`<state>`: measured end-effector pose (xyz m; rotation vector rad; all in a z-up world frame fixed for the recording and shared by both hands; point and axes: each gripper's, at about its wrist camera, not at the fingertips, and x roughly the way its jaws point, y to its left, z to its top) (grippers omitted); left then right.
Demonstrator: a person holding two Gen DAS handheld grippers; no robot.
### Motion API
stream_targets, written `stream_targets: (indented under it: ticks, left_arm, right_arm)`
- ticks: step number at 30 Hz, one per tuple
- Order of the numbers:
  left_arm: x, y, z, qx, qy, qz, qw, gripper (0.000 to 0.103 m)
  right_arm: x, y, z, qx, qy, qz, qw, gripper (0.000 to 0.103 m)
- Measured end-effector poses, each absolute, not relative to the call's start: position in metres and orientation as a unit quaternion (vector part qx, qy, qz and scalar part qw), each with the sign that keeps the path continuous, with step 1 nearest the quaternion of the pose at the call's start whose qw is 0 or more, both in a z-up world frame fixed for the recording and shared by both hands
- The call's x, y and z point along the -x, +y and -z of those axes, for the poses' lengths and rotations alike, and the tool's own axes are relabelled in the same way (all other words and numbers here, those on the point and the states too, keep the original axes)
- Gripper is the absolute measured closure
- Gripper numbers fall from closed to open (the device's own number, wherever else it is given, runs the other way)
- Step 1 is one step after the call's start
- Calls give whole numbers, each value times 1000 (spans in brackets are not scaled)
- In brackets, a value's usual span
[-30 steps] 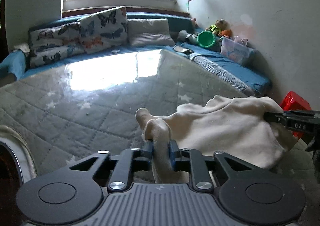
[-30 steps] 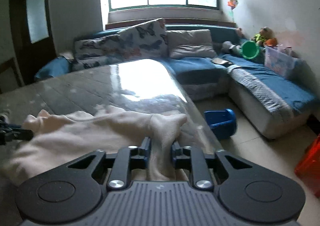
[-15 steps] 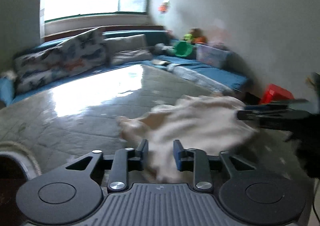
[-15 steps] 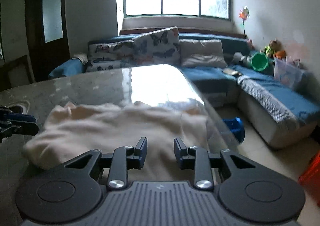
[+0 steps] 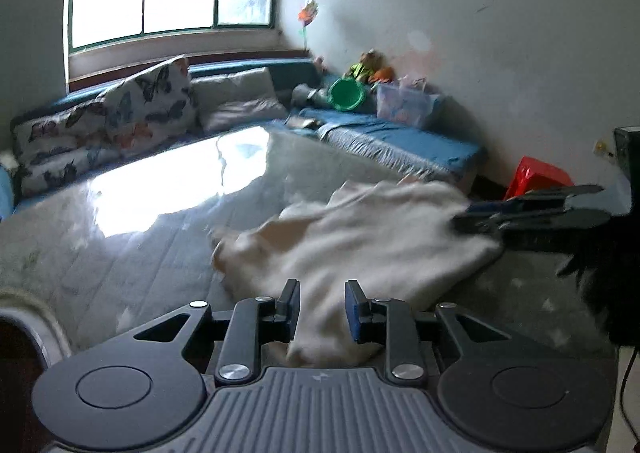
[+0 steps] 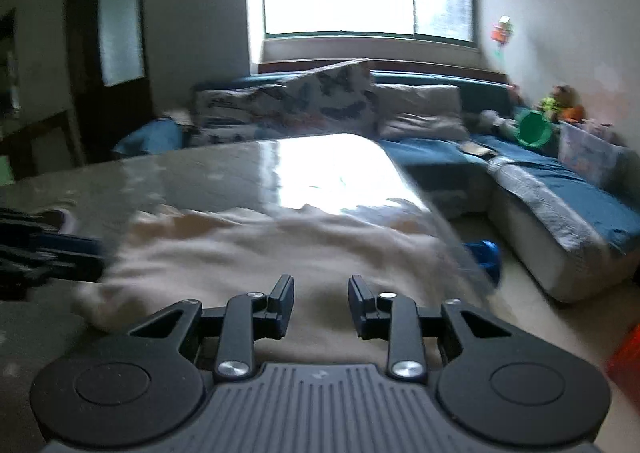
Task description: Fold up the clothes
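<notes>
cream garment (image 5: 360,241) lies crumpled on glossy quilted desk (image 5: 120,237), near desk's right edge, blurred. left claw (image 5: 322,307) parted narrowly, jaws have just opened a little, cloth between them, pads not pressing. right claw (image 6: 320,303) likewise narrow gap over garment's near edge, gripping nothing. blue sofa (image 6: 560,189) beyond desk.
</notes>
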<state>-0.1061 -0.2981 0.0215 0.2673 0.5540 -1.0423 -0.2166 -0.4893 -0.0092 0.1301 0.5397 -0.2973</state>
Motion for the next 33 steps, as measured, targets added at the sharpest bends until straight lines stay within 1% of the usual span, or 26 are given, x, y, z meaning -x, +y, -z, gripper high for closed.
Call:
stream_targets:
  ticks: [5,10,14,20,25,28,33]
  left_arm:
    - [95,-318,-11,-127,280,475,825,78]
    - [79,-308,1,-111,309,459,826,78]
    - [78,-307,0,-109,307,460,826,77]
    - [69,-313,-18,-89,288,461,835,77]
    - [50,-323,-7,-102,302,432,843,77]
    - [42,-319,-4,-90,316,424,844,77]
    - [42,-327,-16,-83,298,440,843,77]
  right_arm:
    - [190,-451,7,-29,270,80,959,72]
    - [173,-418,19,11,287,41,957,72]
    - [177,-403,25,53,291,35,955,72]
    - [192,-438,7,-22,271,69,960,70]
    - [204,-487,17,-81,295,125,944,70]
    - [206,-502,14,-95,294,130,942,70]
    - [189,-528,1,-111,277,136,945,70]
